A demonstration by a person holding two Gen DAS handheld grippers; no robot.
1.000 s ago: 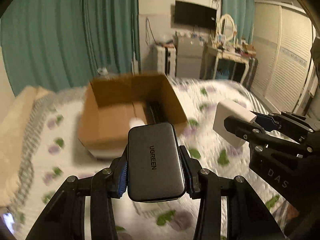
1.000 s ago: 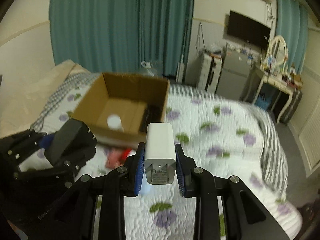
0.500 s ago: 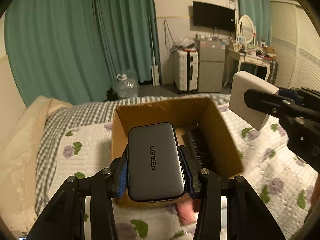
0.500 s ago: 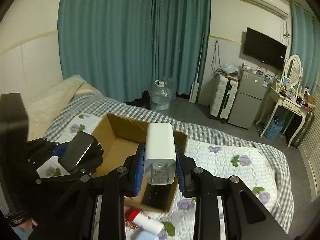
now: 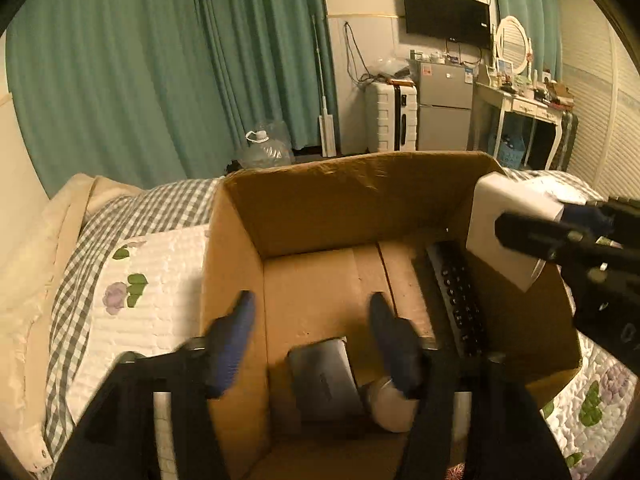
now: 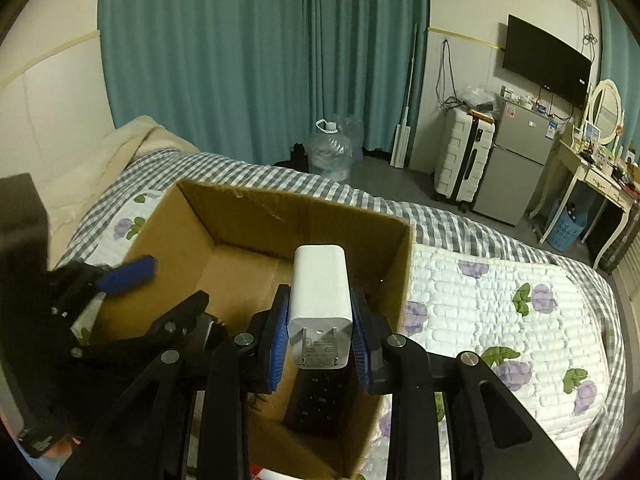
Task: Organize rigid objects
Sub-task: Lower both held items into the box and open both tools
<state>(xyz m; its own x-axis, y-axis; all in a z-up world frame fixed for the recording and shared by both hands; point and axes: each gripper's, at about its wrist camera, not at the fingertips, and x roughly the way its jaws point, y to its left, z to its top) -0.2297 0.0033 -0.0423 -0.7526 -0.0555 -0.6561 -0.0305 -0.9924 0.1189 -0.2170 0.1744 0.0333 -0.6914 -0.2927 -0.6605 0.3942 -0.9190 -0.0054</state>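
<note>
An open cardboard box (image 5: 352, 200) (image 6: 248, 216) sits on the bed. My left gripper (image 5: 312, 320) is open over the box's near side, empty. The grey power bank (image 5: 324, 380) lies on the box floor below it, beside a white round object (image 5: 388, 404). A black remote (image 5: 456, 300) (image 6: 320, 400) lies along the box's right side. My right gripper (image 6: 320, 344) is shut on a white charger (image 6: 320, 292) (image 5: 508, 224) and holds it above the box's right part.
The bed has a floral quilt (image 6: 500, 308) and a checked blanket (image 5: 80, 248). Teal curtains, a water jug (image 6: 330, 152), a suitcase (image 6: 460, 164), a small fridge and a dressing table stand beyond the bed.
My left gripper has opened and let go of the power bank, which now lies in the box. Both grippers have moved forward over the box. The right still holds the charger.
</note>
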